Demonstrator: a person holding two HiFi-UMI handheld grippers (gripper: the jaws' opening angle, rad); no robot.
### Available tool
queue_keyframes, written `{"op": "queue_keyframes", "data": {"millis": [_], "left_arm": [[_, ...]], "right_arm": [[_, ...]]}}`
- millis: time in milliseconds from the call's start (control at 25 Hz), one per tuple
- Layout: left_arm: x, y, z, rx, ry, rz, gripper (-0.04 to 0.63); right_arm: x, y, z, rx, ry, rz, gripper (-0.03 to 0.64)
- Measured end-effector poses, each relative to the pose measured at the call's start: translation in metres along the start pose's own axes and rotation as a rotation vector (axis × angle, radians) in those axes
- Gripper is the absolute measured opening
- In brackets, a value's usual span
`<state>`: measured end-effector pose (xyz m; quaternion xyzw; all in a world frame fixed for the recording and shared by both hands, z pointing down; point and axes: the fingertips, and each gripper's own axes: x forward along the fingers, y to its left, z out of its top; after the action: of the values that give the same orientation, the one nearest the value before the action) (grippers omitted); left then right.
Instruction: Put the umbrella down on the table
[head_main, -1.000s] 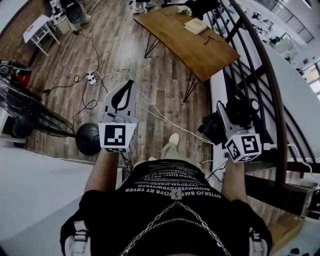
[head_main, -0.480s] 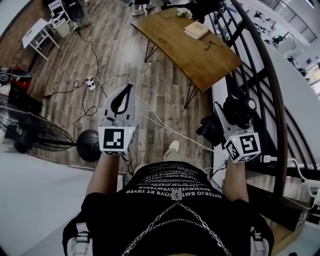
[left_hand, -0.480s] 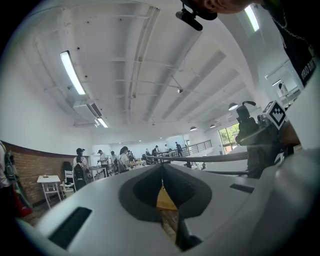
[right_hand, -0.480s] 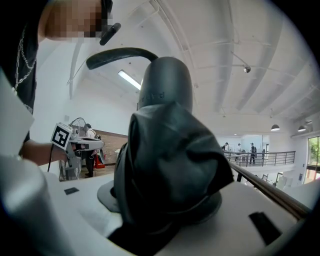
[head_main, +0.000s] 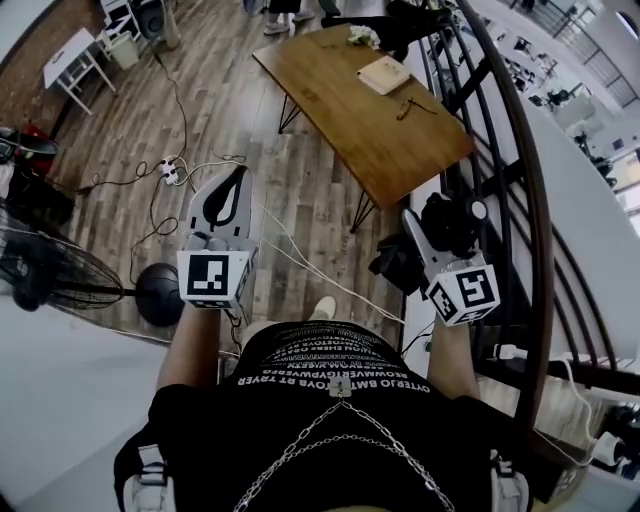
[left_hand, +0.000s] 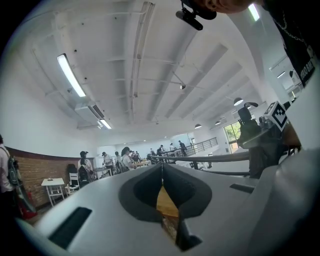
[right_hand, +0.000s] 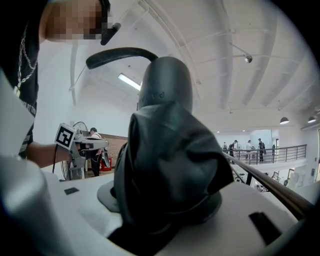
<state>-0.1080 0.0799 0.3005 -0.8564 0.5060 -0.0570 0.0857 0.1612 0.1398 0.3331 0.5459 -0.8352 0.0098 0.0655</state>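
Head view shows the table (head_main: 330, 85) nearer, right gripper (head_main: 428, 232) gripping the umbrella (head_main: 447, 220).

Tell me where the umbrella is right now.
The umbrella is clamped in the right gripper, at the right of the head view beside the dark railing, with the wooden table just ahead. It is not on the table yet.

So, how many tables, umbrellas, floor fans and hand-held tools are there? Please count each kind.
Tables: 2 (long brown wooden table, small white table)
Umbrellas: 1 (black folded fabric umbrella, gripped by the right tool)
Floor fans: 1 (black wire-cage fan)
Tools: 2 (left tool shut and empty, right tool)
Total: 6
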Motion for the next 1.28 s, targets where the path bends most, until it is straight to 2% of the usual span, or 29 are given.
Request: {"op": "queue_keyframes", "data": {"millis": [280,520,880,1280], "left_arm": [[0.032,-0.011,0.006,-0.029,0.004,0.018,0.031],[0.044,-0.005,-0.001,-0.029,0.019,0.034,0.031],[0.085,0.029,-0.036,-0.083,0.063,0.05,0.031],[0.15,0.078,-0.052,-0.068,0.073,0.028,0.031]], "right_arm": [[0.012,-0.033,0.0,0.042,-0.014,0.046,0.238],[0.032,-0.053,-0.011,0.025,0.015,0.051,0.238],[0.08,-0.066,-0.013,0.025,0.033,0.06,0.239],[0.161,-0.076,0.0,0.011,0.034,0.06,0.239]]}}
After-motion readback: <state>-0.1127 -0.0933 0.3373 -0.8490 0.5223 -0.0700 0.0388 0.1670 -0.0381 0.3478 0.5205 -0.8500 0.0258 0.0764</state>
